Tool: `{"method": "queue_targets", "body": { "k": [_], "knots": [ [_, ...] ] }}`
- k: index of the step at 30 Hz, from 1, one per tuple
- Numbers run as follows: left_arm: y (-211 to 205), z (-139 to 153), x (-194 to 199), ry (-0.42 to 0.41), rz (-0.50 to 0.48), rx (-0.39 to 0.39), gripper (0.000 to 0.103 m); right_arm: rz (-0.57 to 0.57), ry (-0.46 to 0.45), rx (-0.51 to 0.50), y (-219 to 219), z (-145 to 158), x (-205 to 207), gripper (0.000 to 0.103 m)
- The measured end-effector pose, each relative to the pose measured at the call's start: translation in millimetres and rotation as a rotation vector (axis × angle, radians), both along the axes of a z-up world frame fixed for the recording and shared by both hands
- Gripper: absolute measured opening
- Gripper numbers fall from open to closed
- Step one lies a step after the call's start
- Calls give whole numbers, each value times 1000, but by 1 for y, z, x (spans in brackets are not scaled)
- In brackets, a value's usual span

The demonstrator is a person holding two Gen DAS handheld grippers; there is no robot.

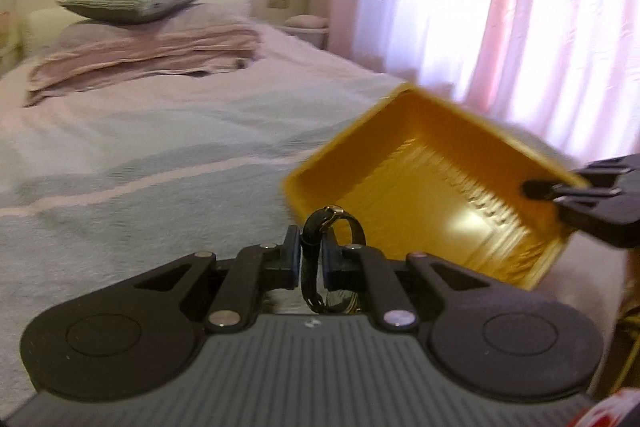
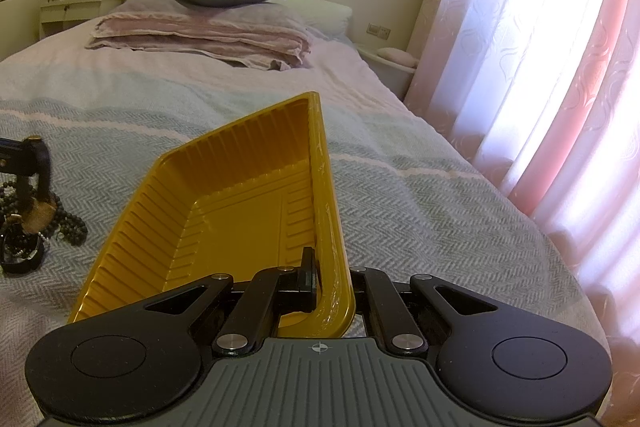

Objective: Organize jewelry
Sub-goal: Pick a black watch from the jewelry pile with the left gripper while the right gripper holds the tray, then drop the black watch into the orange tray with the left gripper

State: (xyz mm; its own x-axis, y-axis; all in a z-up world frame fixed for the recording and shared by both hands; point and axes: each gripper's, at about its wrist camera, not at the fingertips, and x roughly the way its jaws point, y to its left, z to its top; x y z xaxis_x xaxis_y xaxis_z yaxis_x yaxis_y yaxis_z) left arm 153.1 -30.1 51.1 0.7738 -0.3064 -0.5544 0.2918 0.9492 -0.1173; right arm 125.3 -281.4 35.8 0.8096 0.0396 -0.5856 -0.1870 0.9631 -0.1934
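both grippers grip: left gripper pinches a black watch strap, right gripper clamps the yellow tray's rim.

The bed wears a herringbone blanket. Beads and a dark strap lie far left of the right gripper; folded blankets lie far ahead.

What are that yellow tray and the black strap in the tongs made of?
The yellow ribbed tray looks like thin moulded plastic: glossy sheen, pressed ridges, a thin rolled rim. The black strap with a gold buckle looks like leather or imitation leather, with a slightly shiny finish; motion blur leaves that open.
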Motion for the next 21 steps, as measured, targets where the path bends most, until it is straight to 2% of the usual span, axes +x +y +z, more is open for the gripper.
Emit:
{"method": "queue_targets", "body": {
  "k": [4,13,17,21],
  "knots": [
    [-25,-6,7,31,-72,-45,9,0,-1,3,0,0,0,5],
    [-67,-32,19,107,-138,-37,10,2,0,9,-1,-1,0,5],
    [-73,-37,20,123,-149,-36,15,2,1,13,-2,-1,1,5],
    [-73,-34,15,102,-142,-42,22,3,4,9,-1,-2,0,5]
  ]
}}
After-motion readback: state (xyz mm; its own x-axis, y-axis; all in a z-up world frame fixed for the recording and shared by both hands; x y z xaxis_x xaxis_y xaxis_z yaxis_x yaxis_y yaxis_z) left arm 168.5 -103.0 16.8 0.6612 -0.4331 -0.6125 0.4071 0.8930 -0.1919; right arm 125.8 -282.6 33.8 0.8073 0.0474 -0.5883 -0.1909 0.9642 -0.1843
